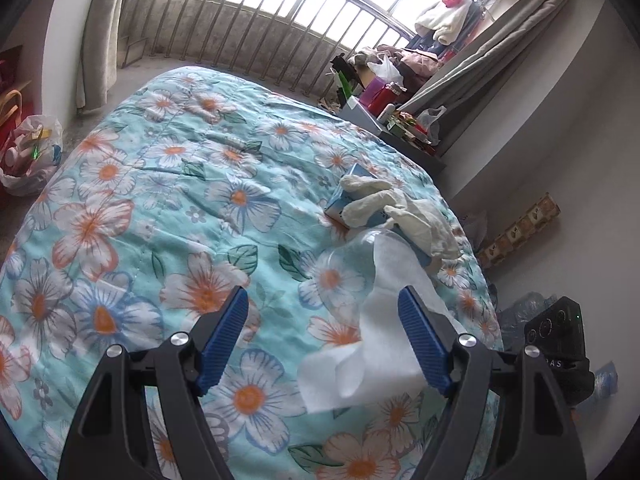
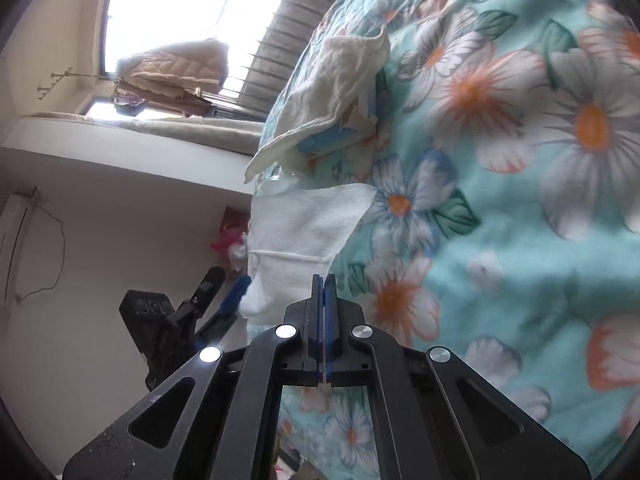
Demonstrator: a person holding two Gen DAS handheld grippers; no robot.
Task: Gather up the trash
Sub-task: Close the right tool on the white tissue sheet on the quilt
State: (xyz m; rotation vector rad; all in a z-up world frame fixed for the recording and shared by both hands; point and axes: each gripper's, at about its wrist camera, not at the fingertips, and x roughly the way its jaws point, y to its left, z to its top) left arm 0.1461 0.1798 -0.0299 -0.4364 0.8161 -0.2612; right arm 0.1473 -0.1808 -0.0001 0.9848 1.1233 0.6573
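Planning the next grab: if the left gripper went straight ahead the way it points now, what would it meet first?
Most likely the white tissue, which lies between the open jaws of the left gripper toward its right finger, over a clear plastic container on the floral quilt. Depth is unclear, so it might touch the quilt first.

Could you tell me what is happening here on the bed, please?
A person is collecting trash off a floral quilt with two hand-held grippers. The right hand-held gripper is shut on the edge of a white tissue. The left hand-held gripper is open, its fingers either side of the same tissue, not pressing it. Further back, a pale glove lies over a blue box, untouched.
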